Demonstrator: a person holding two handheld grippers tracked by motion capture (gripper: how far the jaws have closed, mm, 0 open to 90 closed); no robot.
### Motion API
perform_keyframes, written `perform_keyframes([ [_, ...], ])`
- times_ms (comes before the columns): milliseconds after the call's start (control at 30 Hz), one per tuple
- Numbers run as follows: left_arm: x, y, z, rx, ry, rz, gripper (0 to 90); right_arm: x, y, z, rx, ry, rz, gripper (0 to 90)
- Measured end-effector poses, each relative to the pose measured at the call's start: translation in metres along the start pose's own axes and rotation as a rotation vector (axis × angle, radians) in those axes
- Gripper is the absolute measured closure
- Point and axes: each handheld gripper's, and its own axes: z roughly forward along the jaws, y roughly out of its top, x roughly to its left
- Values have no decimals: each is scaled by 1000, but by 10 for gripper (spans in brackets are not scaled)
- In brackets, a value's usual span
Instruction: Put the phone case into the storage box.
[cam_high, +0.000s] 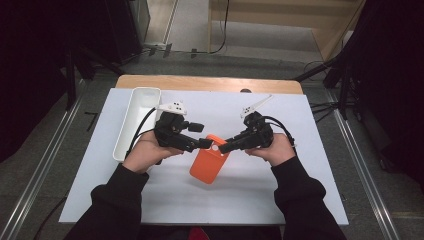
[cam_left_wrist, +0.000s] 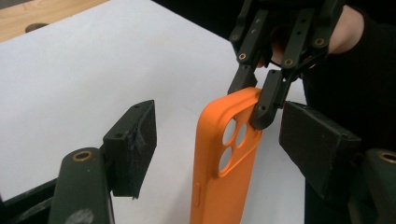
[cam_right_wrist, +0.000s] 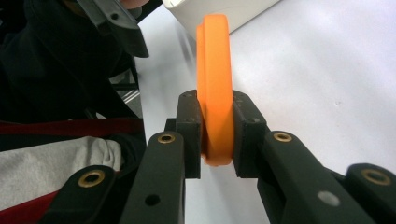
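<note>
Right claw (cam_right_wrist: 217, 135) clamps the orange phone case (cam_left_wrist: 224, 154) by its camera end, steadying it upright between the gaping, empty left claw (cam_left_wrist: 219, 144).

Both forearms reach in from six o'clock — the right gripper (cam_right_wrist: 217, 135) clamped tight, the left gripper (cam_left_wrist: 219, 140) spread wide, pointing toward three o'clock.

Phone case (cam_high: 207, 165) at centre of surface (cam_high: 280, 200), between left hand-held gripper (cam_high: 205, 143) and right hand-held gripper (cam_high: 223, 146). Tray (cam_high: 131, 120) lies left, at surface's left edge, reaching its far side.
</note>
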Motion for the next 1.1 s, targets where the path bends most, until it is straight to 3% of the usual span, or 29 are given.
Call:
perform_keyframes([
  [300,-2,-3,2,3,39,29,273,-1,2,-5,-29,-34,70,747],
  [367,-3,-3,3,10,44,24,216,-1,2,-6,-33,-53,91,746],
  [567,-4,-6,5,8,73,10,216,-1,2,-9,-52,-85,135,747],
  [833,-6,-11,8,-30,133,6,208,1,3,-9,-64,-137,157,746],
  [1100,-8,-18,12,-23,133,14,208,1,4,-10,-79,-145,207,747],
])
